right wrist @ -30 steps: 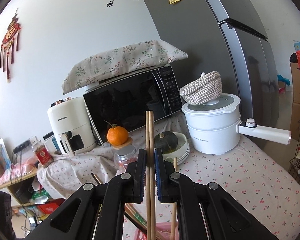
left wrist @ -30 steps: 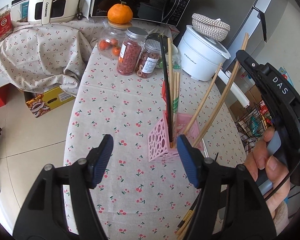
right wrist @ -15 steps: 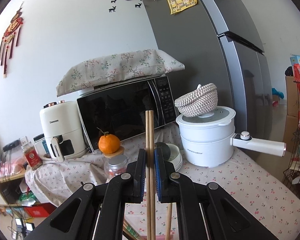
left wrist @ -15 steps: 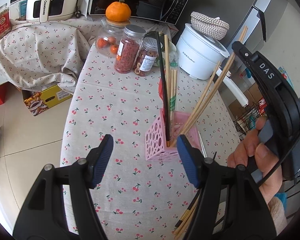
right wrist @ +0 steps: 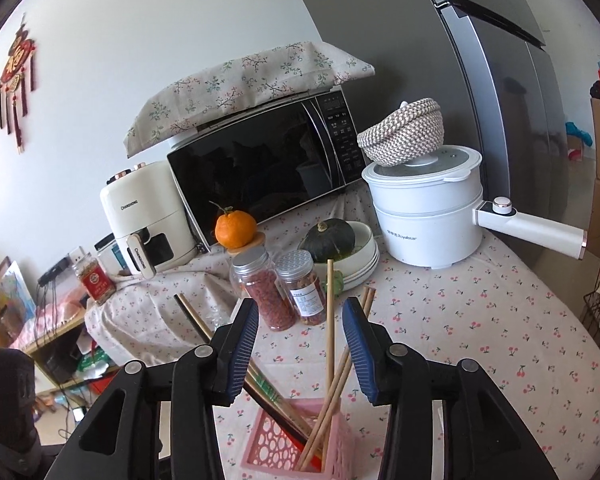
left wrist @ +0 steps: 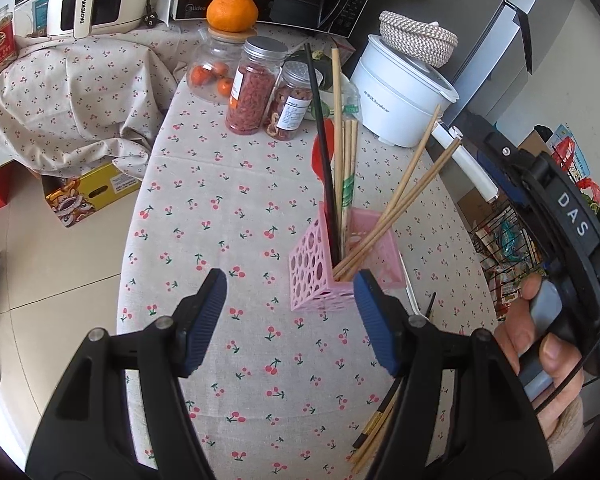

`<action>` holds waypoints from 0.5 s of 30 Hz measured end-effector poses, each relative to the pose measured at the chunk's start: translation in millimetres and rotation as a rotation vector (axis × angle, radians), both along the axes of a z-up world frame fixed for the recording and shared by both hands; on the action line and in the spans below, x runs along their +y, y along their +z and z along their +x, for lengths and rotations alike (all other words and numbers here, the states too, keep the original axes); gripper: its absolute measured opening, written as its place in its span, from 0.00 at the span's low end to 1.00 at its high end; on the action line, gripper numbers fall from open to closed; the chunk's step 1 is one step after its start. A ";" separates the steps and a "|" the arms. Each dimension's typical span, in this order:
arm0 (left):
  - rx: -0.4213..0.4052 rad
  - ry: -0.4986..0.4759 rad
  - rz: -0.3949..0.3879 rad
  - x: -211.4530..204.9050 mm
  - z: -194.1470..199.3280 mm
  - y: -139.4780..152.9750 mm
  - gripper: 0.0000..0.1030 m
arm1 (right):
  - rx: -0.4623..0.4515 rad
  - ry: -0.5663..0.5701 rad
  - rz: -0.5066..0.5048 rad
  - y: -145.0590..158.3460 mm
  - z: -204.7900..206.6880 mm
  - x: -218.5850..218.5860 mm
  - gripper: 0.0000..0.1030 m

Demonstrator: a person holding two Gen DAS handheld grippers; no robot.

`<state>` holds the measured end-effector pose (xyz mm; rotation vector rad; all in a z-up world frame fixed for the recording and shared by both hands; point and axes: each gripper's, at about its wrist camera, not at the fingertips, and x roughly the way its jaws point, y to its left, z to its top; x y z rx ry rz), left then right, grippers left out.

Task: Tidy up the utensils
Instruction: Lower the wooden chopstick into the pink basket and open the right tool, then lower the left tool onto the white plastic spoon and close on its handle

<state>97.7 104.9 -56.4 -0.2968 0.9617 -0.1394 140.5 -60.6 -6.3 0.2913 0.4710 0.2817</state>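
A pink perforated holder stands on the cherry-print tablecloth and also shows in the right wrist view. It holds several wooden chopsticks and a black one. A pair of wooden chopsticks leans in it between the right jaws, untouched. My left gripper is open and empty, just in front of the holder. My right gripper is open and empty, above the holder. More chopsticks lie on the table near the front right.
Two screw-lid jars and a glass jar with an orange on top stand behind the holder. A white electric pot, a microwave, an air fryer and a squash in bowls line the back.
My right gripper has opened and let go of the pair of wooden chopsticks, which now stand leaning in the pink holder. The right gripper tilted downward. The left gripper stayed open.
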 end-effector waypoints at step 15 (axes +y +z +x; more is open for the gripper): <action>0.072 -0.186 0.101 -70.4 -16.0 -22.2 0.78 | 0.230 -0.052 -0.112 -8.4 -39.6 -92.7 0.77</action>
